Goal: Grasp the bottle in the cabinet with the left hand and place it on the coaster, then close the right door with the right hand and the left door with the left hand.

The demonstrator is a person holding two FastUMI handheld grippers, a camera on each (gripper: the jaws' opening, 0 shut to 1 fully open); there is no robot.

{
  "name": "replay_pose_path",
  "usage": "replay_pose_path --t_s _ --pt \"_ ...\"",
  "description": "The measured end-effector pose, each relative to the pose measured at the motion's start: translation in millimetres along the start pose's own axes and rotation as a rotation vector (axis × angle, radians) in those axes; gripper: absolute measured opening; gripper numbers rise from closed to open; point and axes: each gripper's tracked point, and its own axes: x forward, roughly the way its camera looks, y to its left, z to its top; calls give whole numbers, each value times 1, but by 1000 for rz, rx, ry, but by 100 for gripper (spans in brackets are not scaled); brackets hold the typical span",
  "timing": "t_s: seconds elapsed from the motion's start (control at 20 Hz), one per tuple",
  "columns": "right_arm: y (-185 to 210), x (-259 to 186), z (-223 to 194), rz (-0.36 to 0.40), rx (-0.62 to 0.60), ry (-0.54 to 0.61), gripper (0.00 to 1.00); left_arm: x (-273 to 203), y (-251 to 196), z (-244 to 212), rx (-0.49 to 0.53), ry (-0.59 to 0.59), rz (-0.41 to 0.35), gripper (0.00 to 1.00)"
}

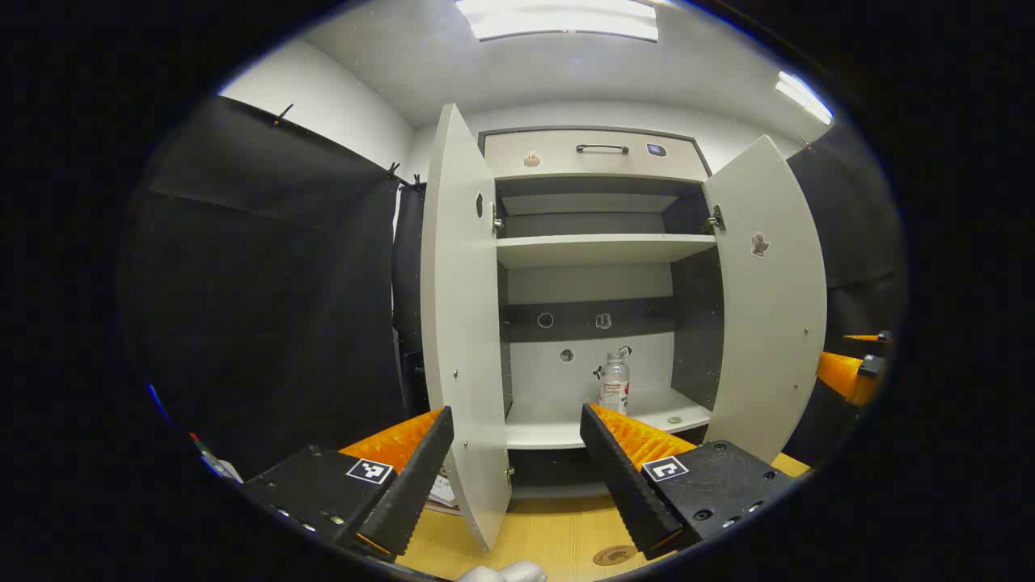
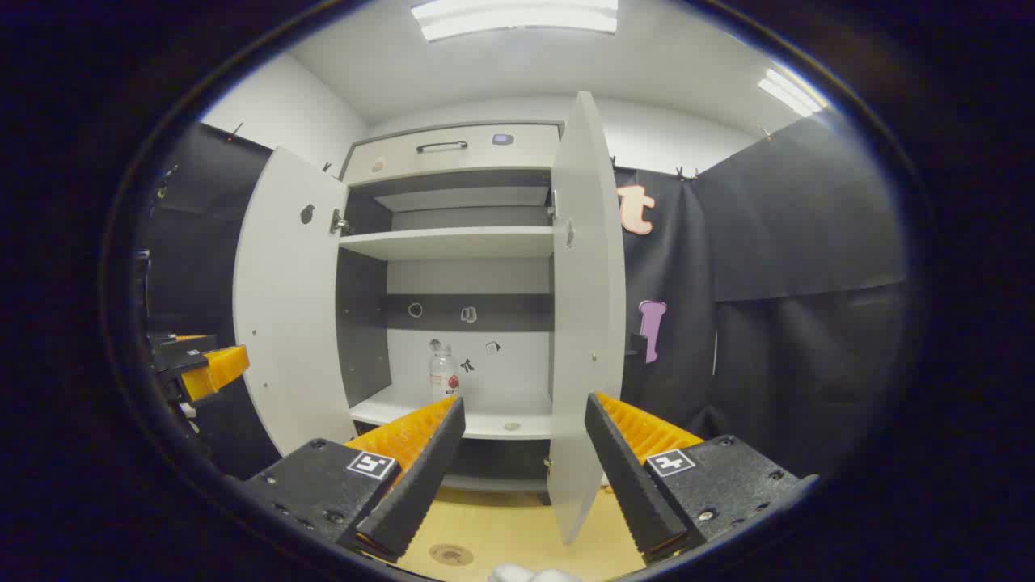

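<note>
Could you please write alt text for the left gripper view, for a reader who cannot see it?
An open left gripper faces a white cabinet with both doors swung wide, and a clear bottle stands upright on its bottom shelf. A round coaster lies on the wooden table below, near the gripper.

No legible text; bottle [image 1: 614, 384] label too small to read.
</note>
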Motion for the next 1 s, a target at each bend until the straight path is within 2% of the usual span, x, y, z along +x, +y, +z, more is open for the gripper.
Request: replay_pose_path --t_s 0.65,1.0 --pt "16 -8 0 3 3 -2 98 -3 3 -2 5 -7 -17 96" --pt "15 -15 1 -4 7 0 98 41 -30 -22 -15 3 -67 96"
